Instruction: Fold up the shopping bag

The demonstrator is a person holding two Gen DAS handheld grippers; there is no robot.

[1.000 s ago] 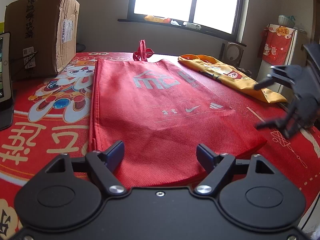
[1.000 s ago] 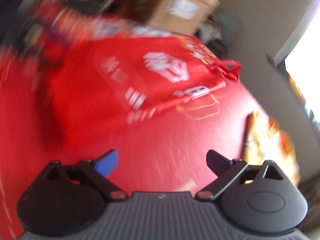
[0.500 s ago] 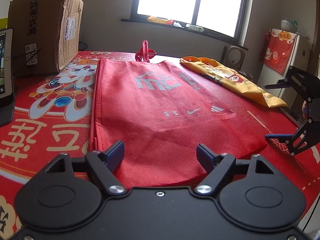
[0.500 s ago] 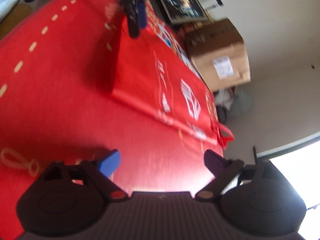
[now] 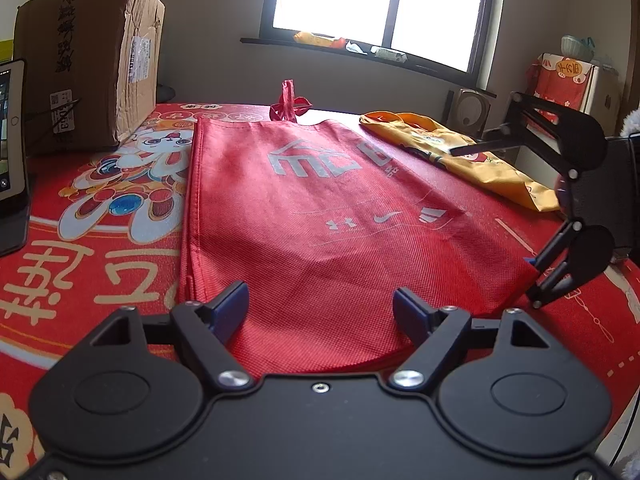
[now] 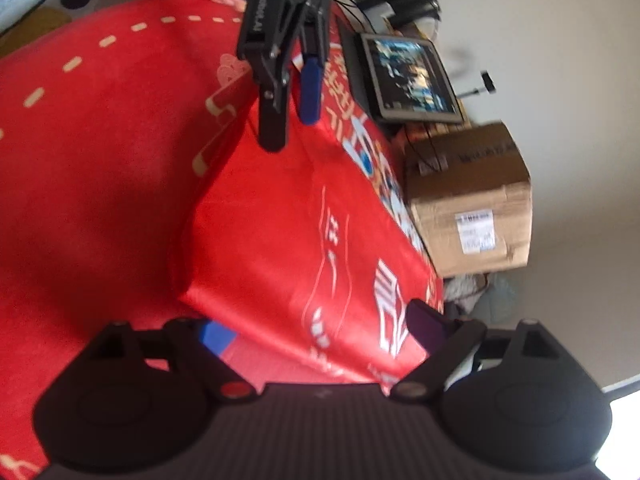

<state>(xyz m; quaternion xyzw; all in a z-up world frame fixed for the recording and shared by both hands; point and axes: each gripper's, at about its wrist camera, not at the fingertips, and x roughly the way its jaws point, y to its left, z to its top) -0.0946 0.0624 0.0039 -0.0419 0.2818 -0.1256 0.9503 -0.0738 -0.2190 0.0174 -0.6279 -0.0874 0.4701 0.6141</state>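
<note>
A red fabric shopping bag (image 5: 320,216) with white print lies flat on the red tablecloth, its knotted handles (image 5: 289,102) at the far end. It also shows in the right wrist view (image 6: 296,232). My left gripper (image 5: 320,306) is open, its jaws astride the bag's near bottom edge. My right gripper (image 6: 316,330) is open at the bag's right side edge, with one finger low by the cloth; it shows at the right of the left wrist view (image 5: 500,216). The left gripper (image 6: 290,108) shows in the right wrist view over the bag's far corner.
A cardboard box (image 5: 88,80) and a tablet (image 5: 10,132) stand at the left. A folded yellow bag (image 5: 460,156) lies at the far right. The printed red tablecloth (image 5: 80,264) covers the table. A cabinet (image 5: 568,84) and speaker (image 5: 472,110) stand beyond.
My right gripper has swung in from the right and come to the bag's right edge. My left gripper has hardly moved.
</note>
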